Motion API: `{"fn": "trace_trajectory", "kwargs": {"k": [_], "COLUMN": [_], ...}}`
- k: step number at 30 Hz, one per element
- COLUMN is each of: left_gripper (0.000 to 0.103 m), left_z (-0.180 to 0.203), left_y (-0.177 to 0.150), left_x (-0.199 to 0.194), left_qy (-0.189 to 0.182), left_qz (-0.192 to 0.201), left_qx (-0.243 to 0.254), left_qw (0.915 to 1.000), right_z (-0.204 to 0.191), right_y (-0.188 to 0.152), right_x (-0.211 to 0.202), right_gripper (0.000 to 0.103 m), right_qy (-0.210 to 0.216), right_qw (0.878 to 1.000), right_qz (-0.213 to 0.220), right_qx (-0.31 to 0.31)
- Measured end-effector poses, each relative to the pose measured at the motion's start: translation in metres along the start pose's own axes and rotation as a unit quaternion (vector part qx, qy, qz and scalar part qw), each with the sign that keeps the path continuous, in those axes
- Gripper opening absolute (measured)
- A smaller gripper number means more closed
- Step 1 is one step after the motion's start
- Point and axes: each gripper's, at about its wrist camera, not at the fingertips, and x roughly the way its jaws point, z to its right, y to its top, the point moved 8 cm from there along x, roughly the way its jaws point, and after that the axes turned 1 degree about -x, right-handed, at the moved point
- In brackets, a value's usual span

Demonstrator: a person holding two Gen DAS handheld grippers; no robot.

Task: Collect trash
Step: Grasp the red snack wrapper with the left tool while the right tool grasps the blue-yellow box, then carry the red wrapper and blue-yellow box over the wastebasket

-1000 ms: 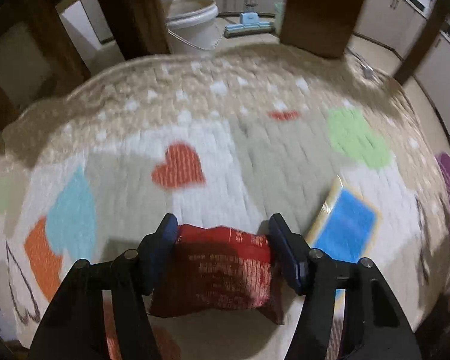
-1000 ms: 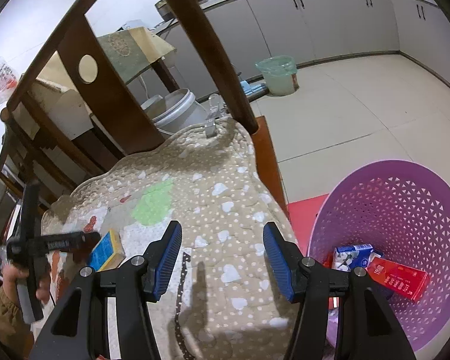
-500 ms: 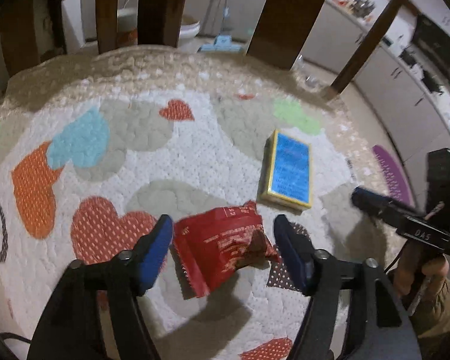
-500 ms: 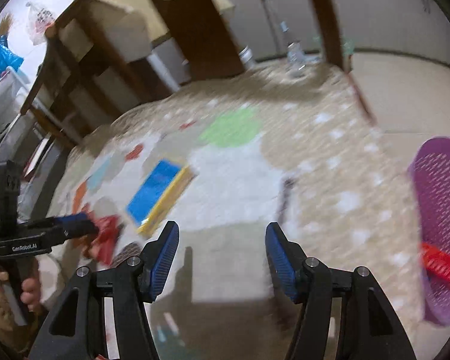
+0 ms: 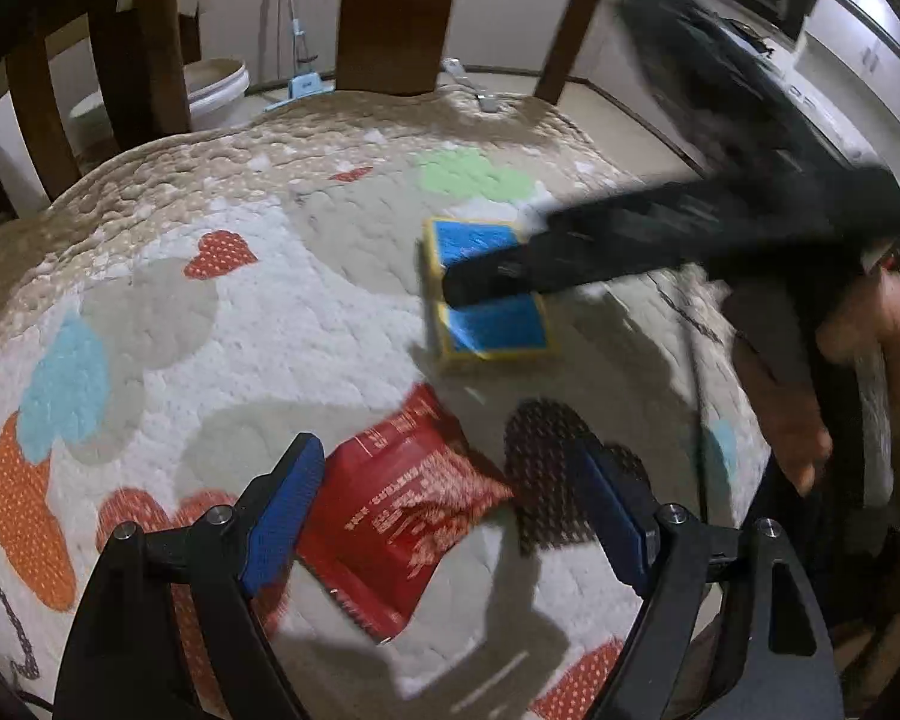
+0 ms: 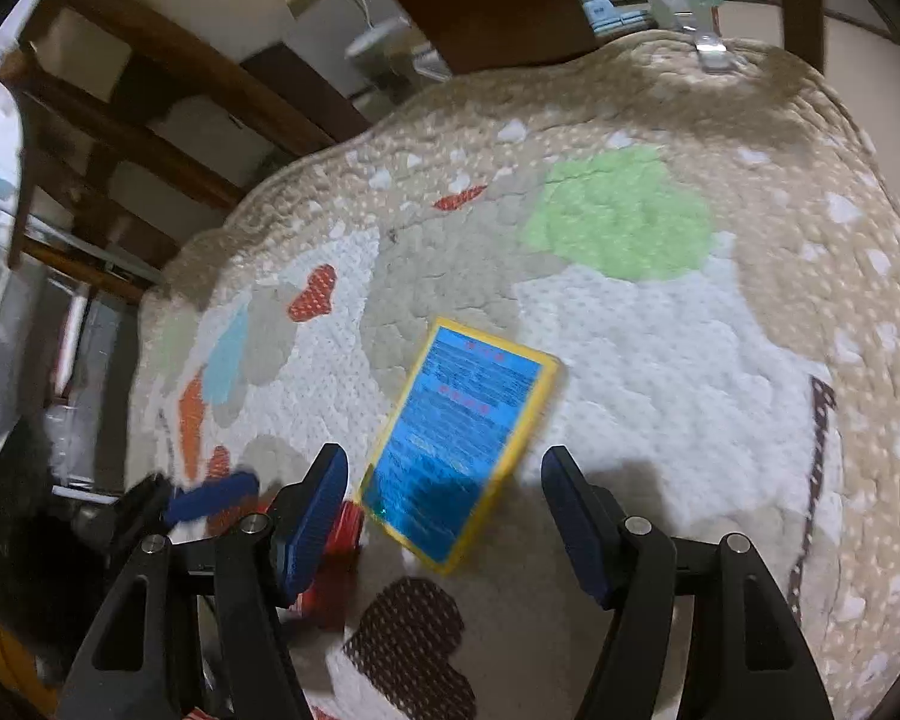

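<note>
The red snack wrapper is seen lying crumpled on the quilted heart-pattern mat in the left wrist view, shiny red with white print, sat between the blue pads of the left gripper. Its jaws have just been opening and are spread wide now, so the wrapper isn't pinched; it only touches or nearly touches the left pad. Further ahead and to the right, a blue-and-yellow flat box is partly covered by the blurry right gripper, held in a person's hand.

From the right wrist view, the same flat box is found just ahead of the right gripper, tilted, its near corner reaching between the pads. Those jaws have also been opening and nothing is gripped. The wrapper peeks out beside the left pad. No trash container can be made out in either view.
</note>
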Motion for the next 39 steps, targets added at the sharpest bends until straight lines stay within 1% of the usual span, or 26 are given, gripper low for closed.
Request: {"fn": "trace_trajectory", "kwargs": {"k": [1, 2, 3, 4, 7, 9, 10, 11, 14, 16, 18, 19, 20, 21, 24, 27, 30, 34, 39], "left_gripper": [0.080, 0.065, 0.056, 0.049, 0.049, 0.049, 0.049, 0.049, 0.053, 0.058, 0.059, 0.059, 0.050, 0.046, 0.045, 0.045, 0.045, 0.045, 0.045], "left_z": [0.001, 0.000, -0.001, -0.002, -0.003, -0.004, -0.003, -0.003, -0.002, -0.006, -0.012, -0.013, -0.015, -0.014, -0.017, -0.014, -0.008, 0.005, 0.022], "left_y": [-0.003, -0.007, -0.009, -0.011, -0.011, -0.012, -0.013, -0.013, -0.011, -0.012, -0.015, -0.016, -0.017, -0.018, -0.016, -0.015, -0.014, -0.011, -0.003], "left_x": [0.000, 0.000, 0.000, 0.000, -0.005, -0.006, -0.004, -0.003, 0.002, 0.002, 0.002, 0.000, -0.002, -0.008, -0.023, -0.044, -0.064, -0.088, -0.106], "left_qy": [0.004, 0.017, 0.029, 0.033, 0.026, 0.021, 0.025, 0.029, 0.043, 0.052, 0.053, 0.053, 0.052, 0.050, 0.065, 0.062, 0.075, 0.112, 0.141], "left_qz": [-0.001, -0.002, -0.003, -0.006, 0.005, 0.007, 0.005, 0.003, 0.005, 0.003, 0.005, 0.008, 0.011, 0.017, 0.032, 0.050, 0.064, 0.073, 0.080], "left_qx": [-0.002, -0.010, -0.014, -0.022, -0.049, -0.058, -0.061, -0.061, -0.060, -0.078, -0.103, -0.116, -0.132, -0.141, -0.167, -0.191, -0.195, -0.189, -0.169], "left_qw": [1.0000, 0.9998, 0.9995, 0.9992, 0.9985, 0.9980, 0.9978, 0.9977, 0.9973, 0.9955, 0.9932, 0.9917, 0.9899, 0.9886, 0.9833, 0.9784, 0.9758, 0.9728, 0.9721], "right_z": [-0.002, -0.005, -0.008, -0.010, -0.013, -0.016, -0.016, -0.016, -0.006, 0.007, 0.022, 0.029, 0.037, 0.041, 0.050, 0.051, 0.044, 0.038, 0.032], "right_y": [0.001, 0.003, 0.004, 0.005, 0.008, 0.006, 0.005, 0.002, -0.007, -0.014, -0.023, -0.026, -0.033, -0.037, -0.055, -0.069, -0.081, -0.094, -0.101], "right_x": [0.003, 0.007, 0.009, 0.012, 0.021, 0.026, 0.026, 0.025, 0.015, 0.003, -0.012, -0.019, -0.028, -0.034, -0.057, -0.075, -0.087, -0.105, -0.128], "right_gripper": [0.075, 0.077, 0.078, 0.078, 0.079, 0.079, 0.071, 0.070, 0.067, 0.066, 0.065, 0.065, 0.065, 0.065, 0.065, 0.065, 0.065, 0.065, 0.065], "right_qy": [-0.010, -0.023, -0.033, -0.043, -0.082, -0.109, -0.122, -0.128, -0.125, -0.123, -0.121, -0.122, -0.121, -0.116, -0.099, -0.092, -0.090, -0.065, -0.040], "right_qw": [1.000, 1.000, 0.999, 0.999, 0.996, 0.992, 0.989, 0.987, 0.988, 0.990, 0.991, 0.992, 0.992, 0.993, 0.995, 0.994, 0.993, 0.992, 0.988], "right_qz": [-0.005, -0.010, -0.014, -0.019, -0.034, -0.047, -0.051, -0.054, -0.053, -0.044, -0.029, -0.021, -0.011, -0.003, 0.023, 0.049, 0.077, 0.110, 0.146], "right_qx": [-0.004, -0.010, -0.015, -0.018, -0.027, -0.050, -0.063, -0.076, -0.074, -0.061, -0.043, -0.036, -0.027, -0.019, 0.003, 0.004, -0.004, 0.004, 0.014]}}
